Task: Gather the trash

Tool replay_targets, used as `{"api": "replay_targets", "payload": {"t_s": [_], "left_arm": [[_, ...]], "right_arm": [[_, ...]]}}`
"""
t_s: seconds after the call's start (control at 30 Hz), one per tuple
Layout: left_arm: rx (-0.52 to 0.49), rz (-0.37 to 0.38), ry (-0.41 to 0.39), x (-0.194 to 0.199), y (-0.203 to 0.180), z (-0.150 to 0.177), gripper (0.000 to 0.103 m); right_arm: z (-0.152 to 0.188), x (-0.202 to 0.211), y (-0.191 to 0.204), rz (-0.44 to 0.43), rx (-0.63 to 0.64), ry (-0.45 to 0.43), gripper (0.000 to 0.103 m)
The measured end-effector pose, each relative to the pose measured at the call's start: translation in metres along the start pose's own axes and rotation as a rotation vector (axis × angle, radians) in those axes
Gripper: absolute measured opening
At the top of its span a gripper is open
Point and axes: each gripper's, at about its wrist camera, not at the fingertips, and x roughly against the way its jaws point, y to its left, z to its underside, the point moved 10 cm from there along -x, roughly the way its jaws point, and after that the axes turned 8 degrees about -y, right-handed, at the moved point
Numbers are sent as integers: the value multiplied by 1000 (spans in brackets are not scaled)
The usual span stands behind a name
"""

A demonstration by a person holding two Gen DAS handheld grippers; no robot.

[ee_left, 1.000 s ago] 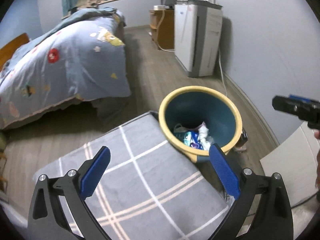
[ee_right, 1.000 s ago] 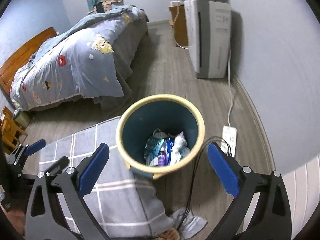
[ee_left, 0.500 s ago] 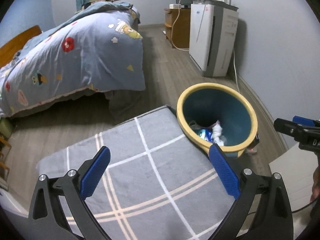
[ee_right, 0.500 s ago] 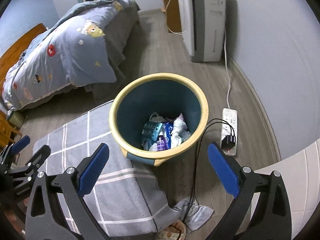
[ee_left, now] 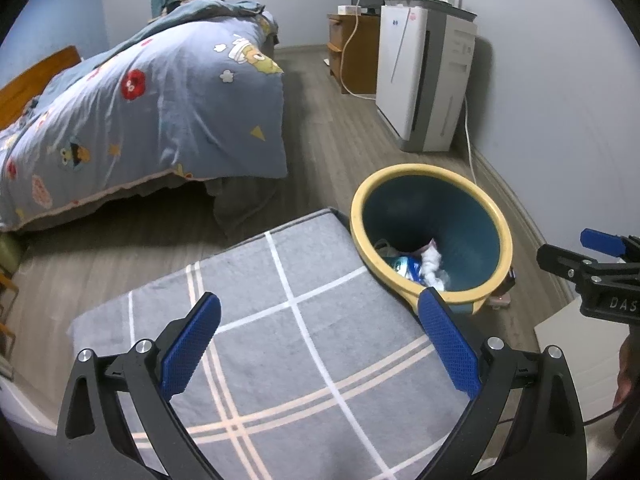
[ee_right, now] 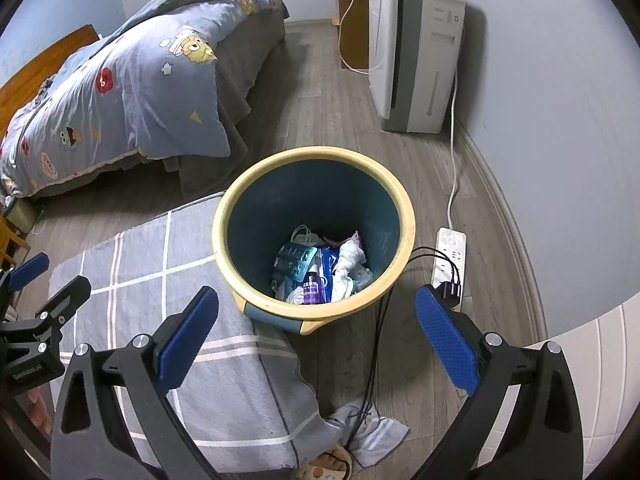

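Nearest the cameras, both tools are found spread wide and empty: the left gripper [ee_left: 318, 338] is held over the grey checked cushion with white and pale pink stripes [ee_left: 280, 344], and the right gripper [ee_right: 316, 338] is held over the near rim of the round dark-teal plastic waste bin with a yellow rim [ee_right: 404, 216]. The bin is seen standing on the grey wood-plank floor [ee_right: 320, 92], against the cushion's right edge. At its bottom, a heap of collected trash [ee_right: 320, 268] is noted: crumpled white tissue, a blue wrapper, a blister pack and a small purple bottle. The bin lies straight ahead of and below the right fingers, but off to the right of the left ones; the right hand is judged the nearer. A white power strip [ee_right: 450, 258] is recorded just right of the bin. Farther off, a bed under a blue cartoon-print quilt [ee_right: 132, 92] and a white upright appliance [ee_right: 414, 48] are observed.
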Motion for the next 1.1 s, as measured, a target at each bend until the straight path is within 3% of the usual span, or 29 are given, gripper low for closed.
{"api": "replay_targets", "payload": {"t_s": [1.1], "left_arm": [[-2,6,5,0,-2,0,98]], "right_arm": [[1,0,0,6,17,6,97]]}}
